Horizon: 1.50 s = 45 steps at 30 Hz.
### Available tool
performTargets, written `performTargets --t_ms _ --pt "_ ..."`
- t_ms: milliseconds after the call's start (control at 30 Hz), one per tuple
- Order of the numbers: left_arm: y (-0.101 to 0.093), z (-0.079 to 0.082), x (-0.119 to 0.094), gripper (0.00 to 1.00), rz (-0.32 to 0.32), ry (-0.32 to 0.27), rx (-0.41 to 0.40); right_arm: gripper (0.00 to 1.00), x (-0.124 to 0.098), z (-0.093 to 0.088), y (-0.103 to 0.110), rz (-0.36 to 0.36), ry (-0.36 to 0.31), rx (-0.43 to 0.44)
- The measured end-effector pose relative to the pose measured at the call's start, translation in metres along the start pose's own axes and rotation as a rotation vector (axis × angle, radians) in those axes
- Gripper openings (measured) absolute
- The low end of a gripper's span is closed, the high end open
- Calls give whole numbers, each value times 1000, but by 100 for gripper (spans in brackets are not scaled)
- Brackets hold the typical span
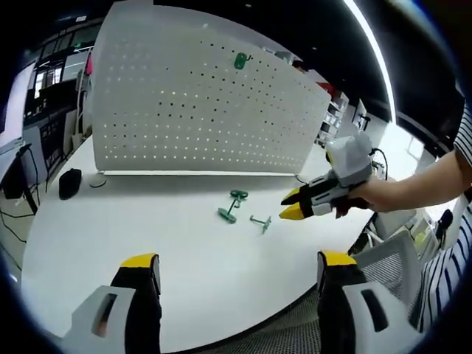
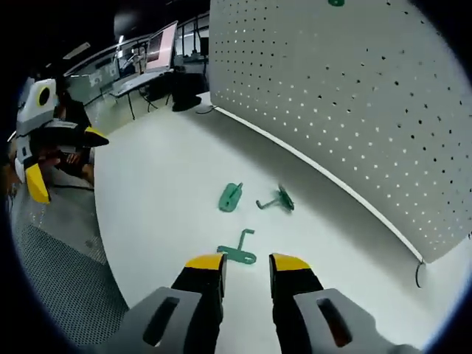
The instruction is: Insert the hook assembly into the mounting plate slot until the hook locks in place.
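Pegboard (image 1: pixel 199 103): white perforated sheet, upright; one green piece (image 1: pixel 241 60) mounted, shape unclear.
Table (image 1: pixel 147 228): smooth white; three green hooks (image 2: pixel 237 253) loose.
Left gripper (image 1: pixel 236 269): jaws wide, empty.
Right gripper (image 2: pixel 247 265): slightly parted, empty.

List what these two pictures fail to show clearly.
- Green hook on the pegboard: too small in the left gripper view to tell whether it is locked; cut by the top edge in the right gripper view.
- Dark object on the table: too small to identify.
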<state>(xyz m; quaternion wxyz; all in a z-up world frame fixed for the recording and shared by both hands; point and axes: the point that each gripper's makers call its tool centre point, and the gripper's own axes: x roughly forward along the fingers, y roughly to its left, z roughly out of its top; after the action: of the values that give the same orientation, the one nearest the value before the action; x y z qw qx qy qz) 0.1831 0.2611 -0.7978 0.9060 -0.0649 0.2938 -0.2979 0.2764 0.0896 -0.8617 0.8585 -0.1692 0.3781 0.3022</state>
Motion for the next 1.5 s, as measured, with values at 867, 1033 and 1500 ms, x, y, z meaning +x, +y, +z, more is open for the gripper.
performTargets --t_ms 867,1033,1500 --pt "6 -1 2 86 31 2 -14 12 76 25 -45 43 100 -158" --pt "6 -2 3 86 31 7 -18 9 84 26 -43 61 119 -196" --pt "8 -3 4 85 35 18 -27 2 86 24 -41 67 141 -172"
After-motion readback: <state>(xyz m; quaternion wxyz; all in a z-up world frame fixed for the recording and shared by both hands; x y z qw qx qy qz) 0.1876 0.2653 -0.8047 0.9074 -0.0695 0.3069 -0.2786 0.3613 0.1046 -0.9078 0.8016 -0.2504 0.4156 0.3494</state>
